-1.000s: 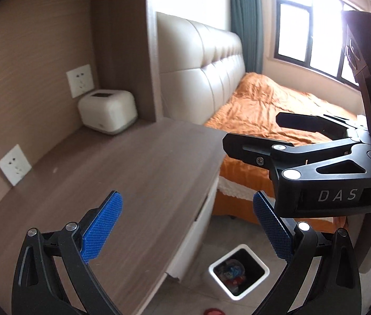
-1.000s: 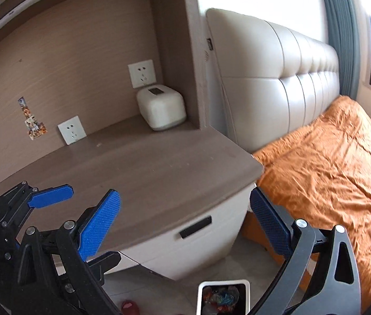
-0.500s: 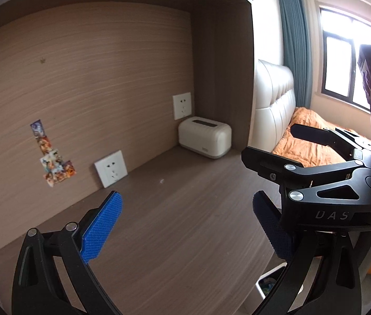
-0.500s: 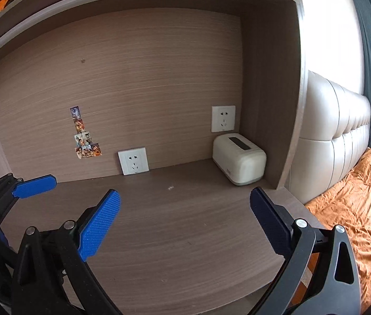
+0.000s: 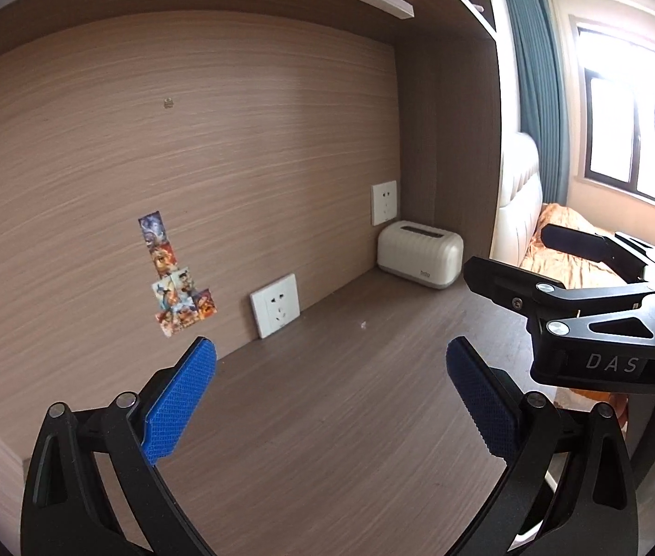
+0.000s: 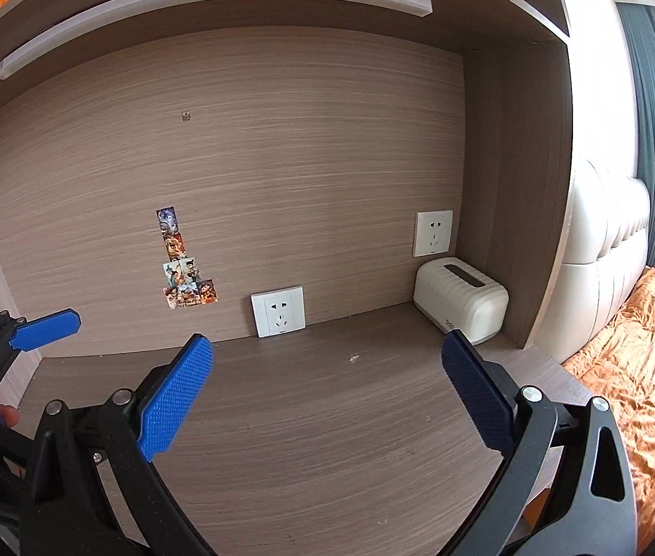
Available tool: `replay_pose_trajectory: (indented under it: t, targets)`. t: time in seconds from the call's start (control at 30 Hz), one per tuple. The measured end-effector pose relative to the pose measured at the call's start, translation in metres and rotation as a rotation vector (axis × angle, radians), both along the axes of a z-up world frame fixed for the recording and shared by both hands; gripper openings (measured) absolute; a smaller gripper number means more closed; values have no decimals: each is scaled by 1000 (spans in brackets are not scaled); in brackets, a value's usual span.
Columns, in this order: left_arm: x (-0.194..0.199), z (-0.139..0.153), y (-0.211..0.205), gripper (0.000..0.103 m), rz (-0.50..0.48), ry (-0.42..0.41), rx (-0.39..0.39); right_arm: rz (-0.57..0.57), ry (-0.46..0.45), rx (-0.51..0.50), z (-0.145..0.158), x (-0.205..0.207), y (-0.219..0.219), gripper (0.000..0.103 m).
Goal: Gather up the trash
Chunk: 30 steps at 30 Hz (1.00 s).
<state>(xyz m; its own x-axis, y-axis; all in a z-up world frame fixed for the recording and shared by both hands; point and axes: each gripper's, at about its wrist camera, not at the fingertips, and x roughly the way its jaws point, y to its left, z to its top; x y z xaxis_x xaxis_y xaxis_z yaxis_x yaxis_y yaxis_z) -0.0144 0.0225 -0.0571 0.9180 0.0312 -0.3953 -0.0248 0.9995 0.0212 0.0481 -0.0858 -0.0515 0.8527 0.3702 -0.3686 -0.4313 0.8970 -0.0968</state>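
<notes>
Trash here comes down to one tiny pale scrap point(image 6: 354, 358) lying on the brown wood-grain desk top point(image 6: 327, 440), centre of the right wrist frame; its shape is too small to make out. The same scrap point(image 5: 364, 324) shows right of centre in the left wrist frame. The right gripper point(image 6: 327, 398) has its blue-padded fingers point(image 6: 174, 405) spread wide and holds nothing; the scrap lies beyond the tips, between the two finger lines, well apart from both. The left gripper point(image 5: 327, 398) is likewise spread wide and empty, above the desk, with the scrap ahead of it and nearer its right finger point(image 5: 480, 405). Behind the scrap, a white wall socket point(image 6: 278, 311) sits at desk level, a cream tissue box point(image 6: 461, 300) stands in the right corner, and stickers point(image 6: 184, 273) cling to the back panel. An orange bedspread point(image 6: 642, 370) fills the lower right.
</notes>
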Motion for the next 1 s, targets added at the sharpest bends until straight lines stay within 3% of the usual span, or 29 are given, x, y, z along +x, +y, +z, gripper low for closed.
replay_pose_trajectory:
  t: [1.0]
  targets:
    - [5,3,54,98,34,-16,-61,-32,-17,-15,3,-5,33,99]
